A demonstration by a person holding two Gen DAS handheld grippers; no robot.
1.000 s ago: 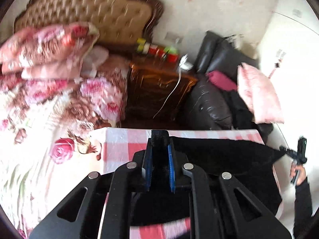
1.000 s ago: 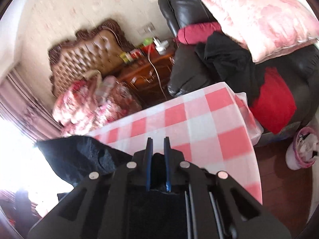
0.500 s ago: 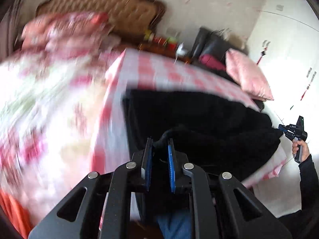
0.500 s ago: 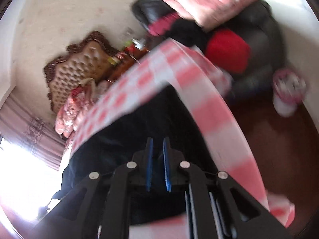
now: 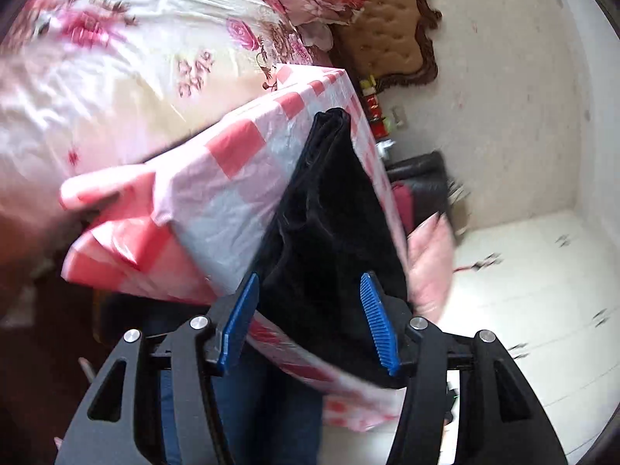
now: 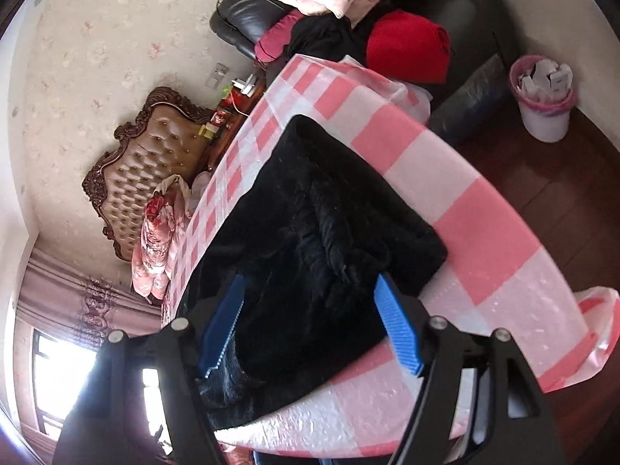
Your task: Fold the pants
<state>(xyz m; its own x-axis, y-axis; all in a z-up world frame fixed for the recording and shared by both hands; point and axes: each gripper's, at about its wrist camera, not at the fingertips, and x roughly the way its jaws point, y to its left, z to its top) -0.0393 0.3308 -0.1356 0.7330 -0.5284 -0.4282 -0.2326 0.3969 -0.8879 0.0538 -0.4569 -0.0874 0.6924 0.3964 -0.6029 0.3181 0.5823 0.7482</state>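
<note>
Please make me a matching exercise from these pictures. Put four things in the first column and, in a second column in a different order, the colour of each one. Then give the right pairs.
Things:
1. pants
2. tablecloth
3. gripper pads
4. headboard

Colours:
A. blue
B. brown
C. black
D. pink and white checks

Right pairs: 1-C, 2-D, 3-A, 4-B
</note>
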